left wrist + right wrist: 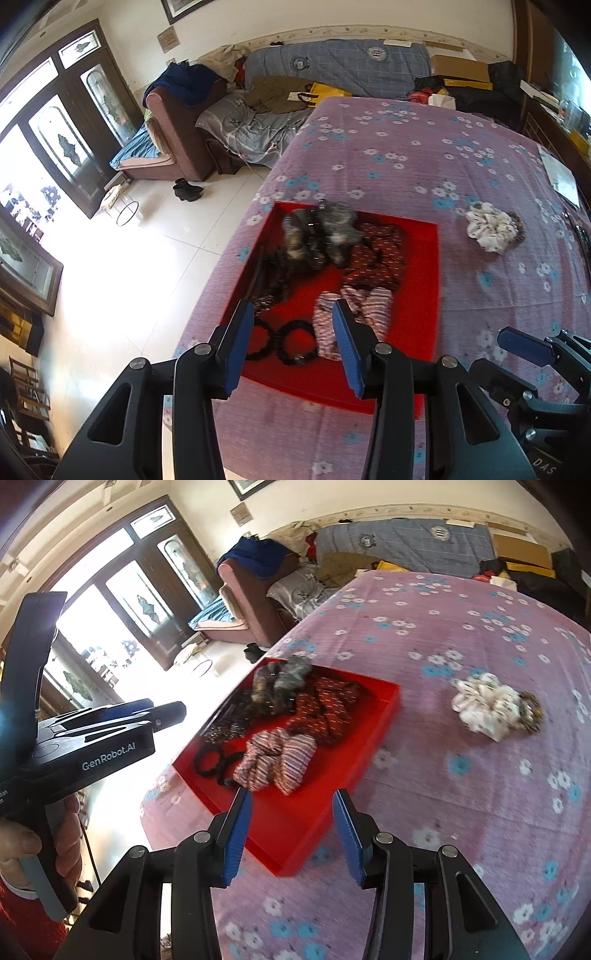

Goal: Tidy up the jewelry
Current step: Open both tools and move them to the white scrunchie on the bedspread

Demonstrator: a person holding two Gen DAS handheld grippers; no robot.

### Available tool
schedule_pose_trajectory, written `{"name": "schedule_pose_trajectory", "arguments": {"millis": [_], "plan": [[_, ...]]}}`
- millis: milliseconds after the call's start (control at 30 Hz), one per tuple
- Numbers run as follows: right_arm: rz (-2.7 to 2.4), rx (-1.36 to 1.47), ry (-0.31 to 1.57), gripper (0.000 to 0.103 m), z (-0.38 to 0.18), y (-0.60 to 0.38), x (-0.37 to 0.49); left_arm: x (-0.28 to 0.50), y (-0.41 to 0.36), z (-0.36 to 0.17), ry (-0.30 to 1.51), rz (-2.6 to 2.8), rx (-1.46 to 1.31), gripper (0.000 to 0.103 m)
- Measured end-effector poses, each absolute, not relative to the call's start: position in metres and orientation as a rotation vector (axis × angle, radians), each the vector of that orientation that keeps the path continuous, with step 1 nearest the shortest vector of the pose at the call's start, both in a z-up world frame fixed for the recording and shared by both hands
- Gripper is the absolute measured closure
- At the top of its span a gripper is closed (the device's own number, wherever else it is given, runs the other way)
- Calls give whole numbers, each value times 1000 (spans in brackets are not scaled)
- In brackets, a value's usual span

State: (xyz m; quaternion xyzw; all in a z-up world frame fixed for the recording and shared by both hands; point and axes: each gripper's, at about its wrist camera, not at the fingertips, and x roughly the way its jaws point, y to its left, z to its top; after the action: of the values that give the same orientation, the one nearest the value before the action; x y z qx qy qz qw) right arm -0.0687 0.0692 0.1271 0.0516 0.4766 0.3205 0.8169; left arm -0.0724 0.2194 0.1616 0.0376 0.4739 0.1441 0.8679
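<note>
Two black hair ties (280,341) blurred, tray (424,321) partly hidden

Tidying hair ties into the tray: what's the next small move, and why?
Probably reach the right gripper toward the white scrunchie: it lies on the cloth outside the red tray, and the jaws stand open with nothing between them.

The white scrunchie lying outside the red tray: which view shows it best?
The right wrist view: the white scrunchie lies nearer centre, larger, with a beaded band visible at its right side. The left wrist view shows it smaller, toward the right edge, apart from the red tray.
</note>
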Motion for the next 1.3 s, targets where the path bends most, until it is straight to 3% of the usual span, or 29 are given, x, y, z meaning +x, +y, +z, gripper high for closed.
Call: {"name": "schedule_pose_trajectory", "arguments": {"millis": [900,1300], "plan": [[524,225,1033,52,111,-60,-65,-55,120,149,1012,207,131,59],[357,237,1041,52,90,-121,-10,9,86,111,1084,69,57,59]]}}
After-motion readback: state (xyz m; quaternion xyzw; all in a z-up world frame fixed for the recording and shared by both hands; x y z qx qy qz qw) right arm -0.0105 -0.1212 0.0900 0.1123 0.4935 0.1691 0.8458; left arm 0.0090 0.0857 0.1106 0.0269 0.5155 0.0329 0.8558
